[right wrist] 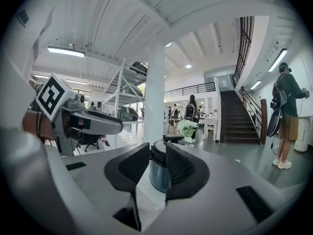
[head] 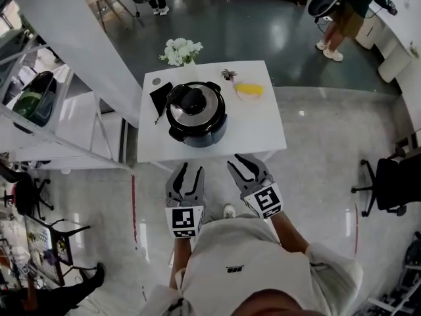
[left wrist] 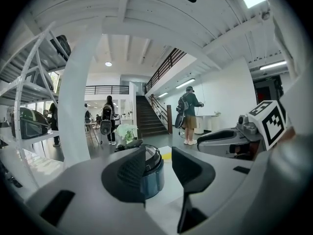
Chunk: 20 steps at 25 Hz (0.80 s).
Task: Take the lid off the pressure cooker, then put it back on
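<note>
Approach step, I judge: lid [head: 193, 100] sits on pressure cooker [head: 197, 127], mid white table [head: 266, 127], untouched. My left gripper [head: 189, 169] and right gripper [head: 243, 162] hover short of near table edge, side by side, aimed almost level at cooker. Both jaws slightly apart, empty. Next: reach in, grip lid handle.

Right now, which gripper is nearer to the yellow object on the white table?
Right. The right gripper is off the near edge of the table, almost straight below the yellow object in the head view; the left gripper faces the pressure cooker, further aside.
</note>
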Tool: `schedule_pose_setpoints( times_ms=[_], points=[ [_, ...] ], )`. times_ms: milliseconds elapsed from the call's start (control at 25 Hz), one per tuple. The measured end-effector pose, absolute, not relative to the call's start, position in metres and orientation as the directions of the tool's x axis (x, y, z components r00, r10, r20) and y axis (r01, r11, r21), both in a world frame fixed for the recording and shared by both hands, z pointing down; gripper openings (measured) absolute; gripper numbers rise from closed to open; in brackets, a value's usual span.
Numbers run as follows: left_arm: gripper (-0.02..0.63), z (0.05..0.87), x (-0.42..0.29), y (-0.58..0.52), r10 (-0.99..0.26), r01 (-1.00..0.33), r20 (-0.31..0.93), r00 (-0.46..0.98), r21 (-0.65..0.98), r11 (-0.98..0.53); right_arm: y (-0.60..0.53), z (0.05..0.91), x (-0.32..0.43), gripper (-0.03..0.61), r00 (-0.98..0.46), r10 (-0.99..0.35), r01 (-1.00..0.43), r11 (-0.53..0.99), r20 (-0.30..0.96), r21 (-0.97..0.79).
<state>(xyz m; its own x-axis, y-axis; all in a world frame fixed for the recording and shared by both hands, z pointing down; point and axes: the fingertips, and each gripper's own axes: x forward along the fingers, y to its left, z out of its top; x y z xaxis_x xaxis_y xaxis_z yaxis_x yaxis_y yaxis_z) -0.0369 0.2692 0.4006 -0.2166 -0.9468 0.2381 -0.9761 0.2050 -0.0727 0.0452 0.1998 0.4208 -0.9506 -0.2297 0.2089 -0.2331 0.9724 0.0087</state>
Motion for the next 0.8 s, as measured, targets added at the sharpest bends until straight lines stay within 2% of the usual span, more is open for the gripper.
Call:
schedule_pose_setpoints(
  times_ms=[800],
  points=[
    [0.181,0.405,-0.105,0.209,-0.952,-0.982,0.243,-0.188,-0.062,0.178,0.143,0.428,-0.024,0.101,-0.949,-0.215,-0.217,0.976,0.232,0.016]
  ],
)
